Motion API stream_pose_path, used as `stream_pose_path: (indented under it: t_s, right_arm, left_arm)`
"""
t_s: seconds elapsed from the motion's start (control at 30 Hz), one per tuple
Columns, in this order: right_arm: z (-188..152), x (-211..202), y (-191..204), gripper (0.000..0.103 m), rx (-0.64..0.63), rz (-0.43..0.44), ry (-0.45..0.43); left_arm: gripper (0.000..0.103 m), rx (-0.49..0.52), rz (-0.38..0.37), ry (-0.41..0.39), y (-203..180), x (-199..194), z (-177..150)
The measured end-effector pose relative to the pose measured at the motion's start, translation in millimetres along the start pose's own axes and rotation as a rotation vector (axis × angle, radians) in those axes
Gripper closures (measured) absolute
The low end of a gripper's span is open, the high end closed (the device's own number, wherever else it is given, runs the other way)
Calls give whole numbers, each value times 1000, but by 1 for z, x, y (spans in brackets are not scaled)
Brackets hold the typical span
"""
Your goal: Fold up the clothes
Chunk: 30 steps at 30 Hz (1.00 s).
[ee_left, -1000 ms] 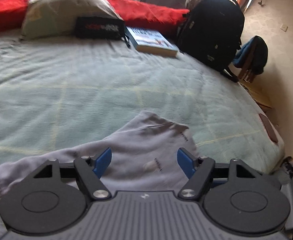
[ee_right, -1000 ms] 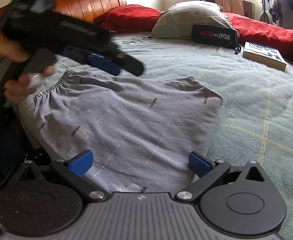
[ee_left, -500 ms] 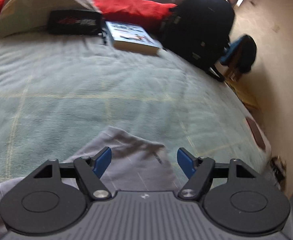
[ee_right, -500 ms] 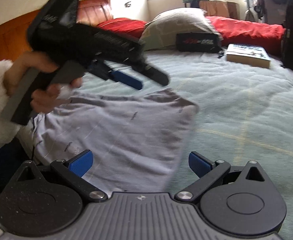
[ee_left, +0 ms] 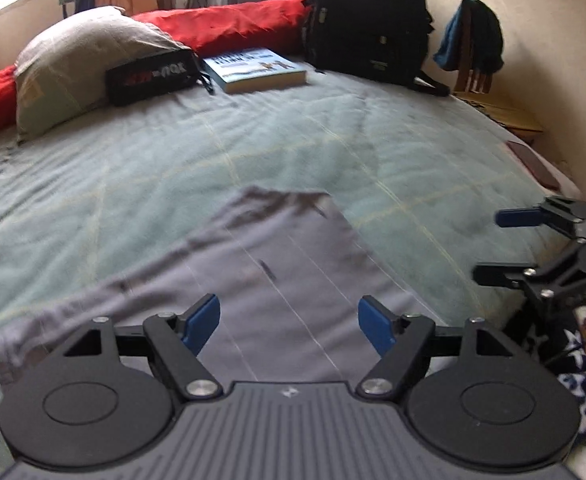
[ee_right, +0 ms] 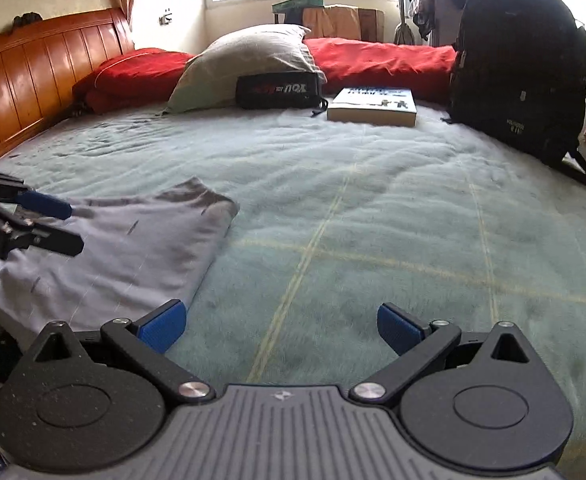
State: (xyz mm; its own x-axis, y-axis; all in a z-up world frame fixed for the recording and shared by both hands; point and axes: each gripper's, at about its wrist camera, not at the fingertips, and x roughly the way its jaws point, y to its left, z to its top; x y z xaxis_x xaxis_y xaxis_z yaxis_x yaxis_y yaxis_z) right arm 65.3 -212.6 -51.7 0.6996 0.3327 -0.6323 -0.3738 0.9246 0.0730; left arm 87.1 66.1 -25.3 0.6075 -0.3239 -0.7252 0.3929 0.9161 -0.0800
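Note:
A grey garment (ee_left: 277, 260) with thin white stripes lies flat on the pale green bedspread (ee_left: 213, 168), near the bed's front edge. My left gripper (ee_left: 289, 322) hovers over its near part. Its jaws are opening, and nothing is between the blue pads. In the right wrist view the garment (ee_right: 133, 248) is at the left. My right gripper (ee_right: 281, 326) stands open over bare bedspread (ee_right: 373, 220), just off the garment's right edge. Each gripper shows in the other's view: the right gripper (ee_left: 501, 246) at the right edge, the left gripper (ee_right: 59, 224) at the left edge above the cloth.
At the far side of the bed lie a grey pillow (ee_right: 249, 64), a black pouch (ee_right: 279, 90), a book (ee_right: 373, 106), a black backpack (ee_right: 521, 64) and red bedding (ee_right: 377, 62). A wooden headboard (ee_right: 33, 76) runs along the left. A chair with clothes (ee_left: 473, 48) stands beyond the bed's right side.
My right gripper has slid right, off the garment and onto bare bedspread. The left gripper has drawn back to the right view's left edge, and its view has swung and rolled.

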Motion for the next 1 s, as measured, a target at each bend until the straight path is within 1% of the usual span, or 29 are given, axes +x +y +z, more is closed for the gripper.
stream_pose_path:
  t_s: [0.07, 0.1, 0.2, 0.27, 0.37, 0.43, 0.53, 0.6, 0.7, 0.8, 0.9, 0.93, 1.0]
  right_arm:
    - [-6, -1, 6, 0, -23, -1, 12]
    - [-9, -3, 11, 0, -55, -11, 15]
    - [-17, -9, 34, 0, -189, -27, 14]
    - [-22, -8, 48, 0, -269, -13, 21]
    - [-30, -7, 71, 0, -411, -24, 22]
    - [-35, -8, 88, 0, -528, -36, 2]
    - [-34, -13, 106, 0, -653, -34, -62]
    - [-27, -12, 111, 0, -673, -37, -103]
    - [-16, 2, 107, 0, -629, -59, -107]
    - [-25, 25, 96, 0, -626, -122, -27]
    - [-32, 17, 81, 0, -540, -84, -28]
    - [-30, 15, 77, 0, -519, -80, -15]
    - [-26, 9, 71, 0, -471, -72, -4]
  left_arm:
    - [26, 5, -8, -1, -6, -1, -5]
    - [26, 9, -7, -3, -10, -2, -6]
    - [25, 10, 9, -9, -15, -5, -8]
    - [24, 6, 5, -20, -15, -9, -8]
    - [23, -4, 2, -30, -17, -14, -12]
    - [23, -12, 2, -36, -18, -18, -15]
    - [23, -33, 1, -44, -16, -22, -22]
    - [23, -49, 12, -49, -12, -24, -26]
    - [23, -58, 27, -50, -9, -27, -31]
    - [22, -68, 50, -47, 0, -29, -39]
    - [22, -97, 83, -27, 17, -31, -50]
    - [22, -108, 98, -19, 23, -32, -53]
    - [22, -134, 110, -26, 35, -39, -58]
